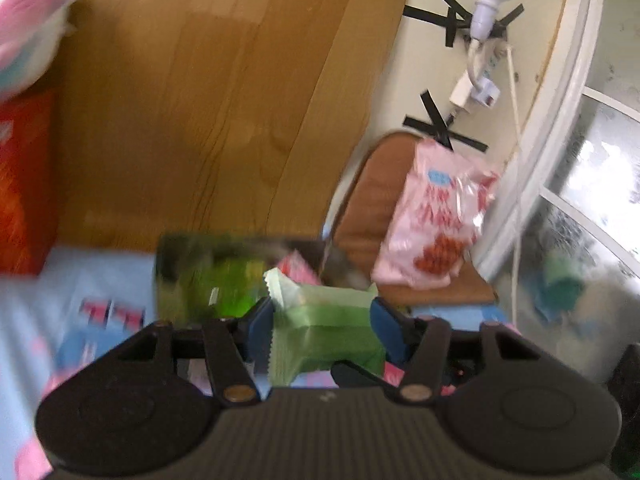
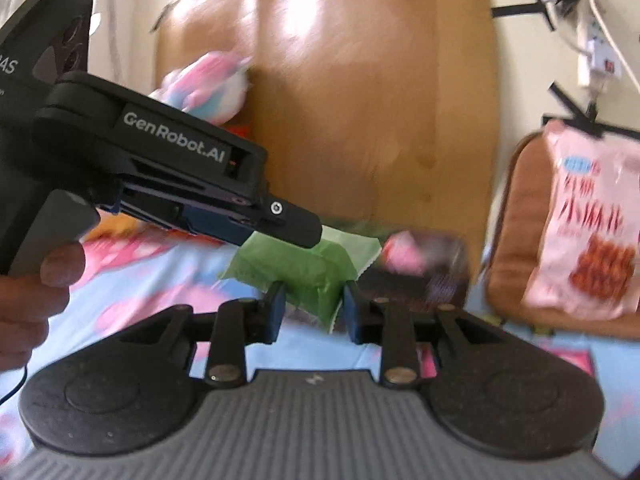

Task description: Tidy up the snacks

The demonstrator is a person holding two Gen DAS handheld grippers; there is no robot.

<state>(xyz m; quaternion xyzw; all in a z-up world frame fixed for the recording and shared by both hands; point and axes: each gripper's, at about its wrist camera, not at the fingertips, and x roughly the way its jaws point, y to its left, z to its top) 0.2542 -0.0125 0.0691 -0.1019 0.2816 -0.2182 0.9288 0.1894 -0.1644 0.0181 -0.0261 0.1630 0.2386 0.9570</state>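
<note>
I have the green snack packet (image 1: 324, 320) pinched in my left gripper (image 1: 322, 316) above the bedsheet (image 1: 100, 276); my right gripper (image 2: 314, 308) straddles its other end — whether it grips, I cannot tell — probably for a 2-handed steady carry.

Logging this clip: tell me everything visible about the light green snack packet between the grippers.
The light green snack packet is a small pillow-style wrapper of thin matte film with zigzag-crimped end seals, looking puffed and unopened. It is held tilted above the blue patterned bedding. The left gripper has its blue pads against both sides, and the right gripper brackets its lower corner, seemingly touching. Behind it stands a dark box holding a pink packet. Motion blur hides any printing.
</note>
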